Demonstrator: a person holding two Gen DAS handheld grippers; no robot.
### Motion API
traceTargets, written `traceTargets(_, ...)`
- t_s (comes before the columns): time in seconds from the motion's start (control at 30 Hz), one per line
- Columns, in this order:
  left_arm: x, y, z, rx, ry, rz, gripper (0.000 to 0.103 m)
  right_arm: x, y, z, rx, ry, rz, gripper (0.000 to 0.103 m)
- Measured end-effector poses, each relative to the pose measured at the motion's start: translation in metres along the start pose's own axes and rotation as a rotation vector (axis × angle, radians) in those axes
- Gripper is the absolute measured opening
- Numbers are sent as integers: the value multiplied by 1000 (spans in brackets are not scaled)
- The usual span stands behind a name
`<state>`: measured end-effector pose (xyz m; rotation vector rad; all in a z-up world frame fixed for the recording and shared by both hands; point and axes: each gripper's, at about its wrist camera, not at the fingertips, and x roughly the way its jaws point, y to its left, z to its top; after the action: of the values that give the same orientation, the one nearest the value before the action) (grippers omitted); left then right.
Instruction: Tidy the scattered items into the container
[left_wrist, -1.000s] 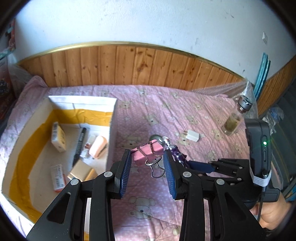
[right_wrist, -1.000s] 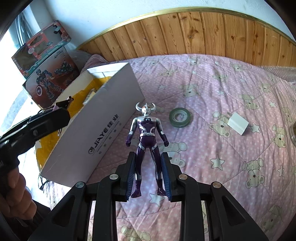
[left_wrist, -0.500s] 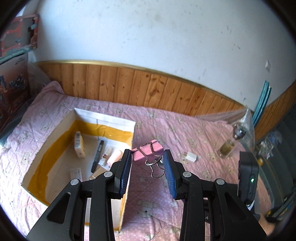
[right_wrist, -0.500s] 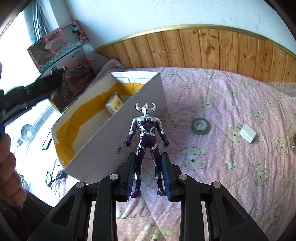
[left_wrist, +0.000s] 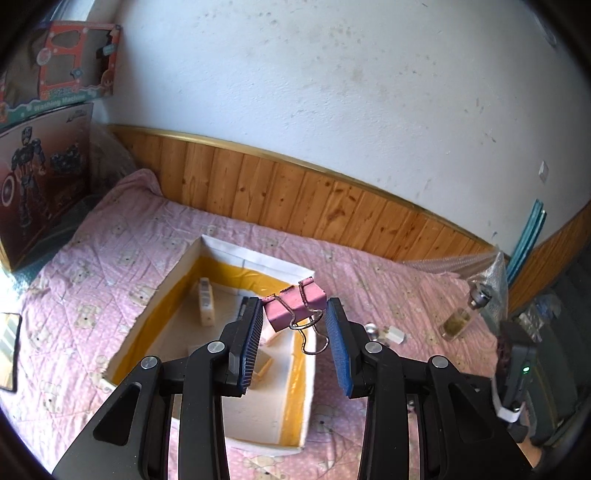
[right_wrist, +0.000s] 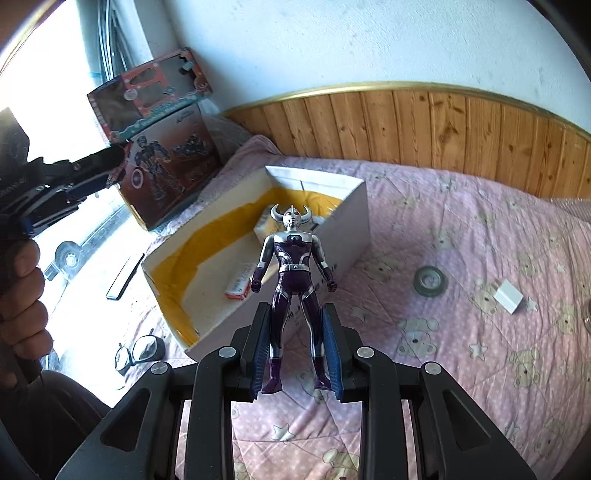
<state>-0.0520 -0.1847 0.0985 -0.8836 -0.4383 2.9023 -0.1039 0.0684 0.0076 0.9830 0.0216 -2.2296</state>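
A: Left gripper (left_wrist: 295, 328) state?

B: Clamped on a pink binder clip (left_wrist: 295, 308), pads pressed to its 2 ends, wire handles dangling toward 6 o'clock. The clip was in the air, with the open cardboard box (left_wrist: 258, 260) behind it in the left wrist view.

A: Right gripper (right_wrist: 297, 350)?

B: Closed on the legs of a purple-and-silver horned action figure (right_wrist: 293, 280). The figure stood upright between the pads, head toward 12 o'clock, overlapping the box's near white wall (right_wrist: 354, 229) in the right wrist view.

A: Box contents?

B: A small carton (left_wrist: 206, 304) lay on the floor of the box toward 11 o'clock of the clip; an orange-ended packet (right_wrist: 239, 286) lay at 9 o'clock of the figure's hip.

A: Loose items on the pink quilt (right_wrist: 461, 221)?

B: A green tape roll (right_wrist: 430, 280) and a white block (right_wrist: 509, 301), both at 3 o'clock of the figure, apart from each other. A glass bottle (left_wrist: 460, 317) stood at 3 o'clock of the clip. Eyeglasses (right_wrist: 138, 350) lay at 8 o'clock of the box.
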Motion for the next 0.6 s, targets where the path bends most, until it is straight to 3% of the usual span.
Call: traceTargets(0.6,34,43,5,10,88,66,37,5,14,21,-35,-62,0,29)
